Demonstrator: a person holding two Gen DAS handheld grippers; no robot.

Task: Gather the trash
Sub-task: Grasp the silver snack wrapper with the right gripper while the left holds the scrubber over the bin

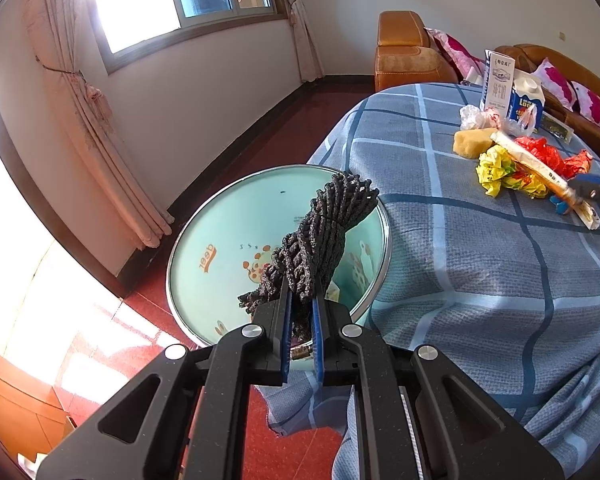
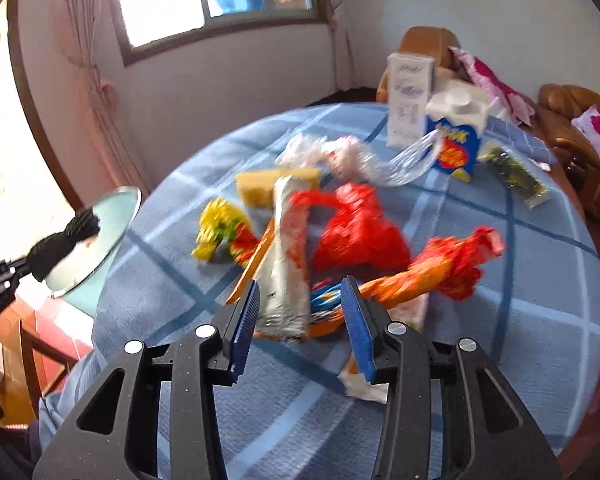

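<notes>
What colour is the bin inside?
Pale teal bin with cartoon pictures, clearest in the left wrist view.

Right wrist view is motion-blurred: print on the tall white carton [image 2: 410,100] and blue carton [image 2: 458,148] unreadable. The silver wrapper [image 2: 286,264] covers part of the orange wrapper [image 2: 412,280]. In the left wrist view the dark mesh bundle [image 1: 320,240] hides part of the mint bin [image 1: 204,236] interior and its print. Tabletop [image 1: 480,280] is cut off at the right edge.
</notes>
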